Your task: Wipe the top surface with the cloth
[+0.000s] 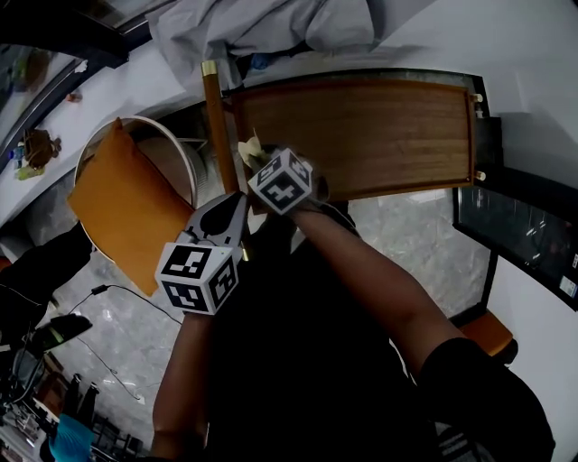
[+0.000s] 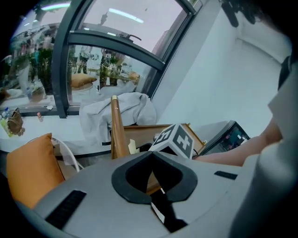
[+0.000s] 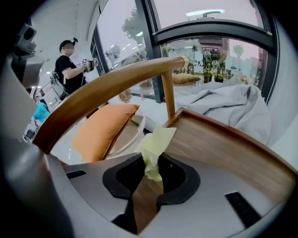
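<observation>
The wooden tray-top (image 1: pixel 361 135) with a raised rim lies ahead of me. My right gripper (image 1: pixel 260 161) hovers at its near left corner, shut on a small pale yellow cloth (image 1: pixel 247 149). In the right gripper view the cloth (image 3: pixel 156 146) sticks up between the jaws of my right gripper (image 3: pixel 151 169) over the wood surface (image 3: pixel 219 148). My left gripper (image 1: pixel 238 207) is just behind and left of the right one, off the tray-top, next to the upright wooden post (image 1: pixel 217 126). The left gripper (image 2: pixel 151 154) has its tips meeting on nothing.
A curved wooden handle (image 3: pixel 107 88) arches from the post. An orange cushion (image 1: pixel 126 207) rests in a round white chair on the left. Grey fabric (image 1: pixel 271 27) is heaped behind the tray-top. A dark screen (image 1: pixel 524 226) stands at the right. A person (image 3: pixel 70 69) stands far off.
</observation>
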### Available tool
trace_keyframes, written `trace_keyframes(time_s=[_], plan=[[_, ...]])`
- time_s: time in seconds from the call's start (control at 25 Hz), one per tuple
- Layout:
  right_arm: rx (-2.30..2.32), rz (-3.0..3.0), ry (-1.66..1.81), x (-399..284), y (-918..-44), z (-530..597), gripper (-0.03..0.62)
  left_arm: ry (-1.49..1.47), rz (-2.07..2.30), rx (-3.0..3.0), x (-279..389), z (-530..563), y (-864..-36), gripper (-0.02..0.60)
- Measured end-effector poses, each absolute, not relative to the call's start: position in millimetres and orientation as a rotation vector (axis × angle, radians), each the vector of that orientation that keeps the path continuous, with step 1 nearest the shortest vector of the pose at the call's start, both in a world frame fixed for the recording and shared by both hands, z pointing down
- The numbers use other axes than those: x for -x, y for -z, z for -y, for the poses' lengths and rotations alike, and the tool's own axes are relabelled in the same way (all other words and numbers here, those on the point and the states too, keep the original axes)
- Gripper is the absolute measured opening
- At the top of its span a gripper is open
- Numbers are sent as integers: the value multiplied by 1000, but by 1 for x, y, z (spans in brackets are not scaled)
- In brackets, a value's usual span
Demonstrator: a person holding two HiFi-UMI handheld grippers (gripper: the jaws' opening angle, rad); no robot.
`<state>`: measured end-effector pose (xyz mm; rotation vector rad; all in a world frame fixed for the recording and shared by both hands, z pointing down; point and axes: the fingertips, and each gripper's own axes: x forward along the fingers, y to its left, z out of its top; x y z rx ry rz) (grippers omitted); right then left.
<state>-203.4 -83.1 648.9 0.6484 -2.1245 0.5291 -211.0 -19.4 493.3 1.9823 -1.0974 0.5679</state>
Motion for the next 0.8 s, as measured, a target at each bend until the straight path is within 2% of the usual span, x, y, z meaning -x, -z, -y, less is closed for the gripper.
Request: trace_keyframes(time_s=[0.44,0.8], plan=[[-591,2113,-486,177,-659,87,89,-601,987,-1998,171,30,-494,12],[-688,2058,-533,67,-662,105,89,-642,1008,-1966,110,55,-505,12]])
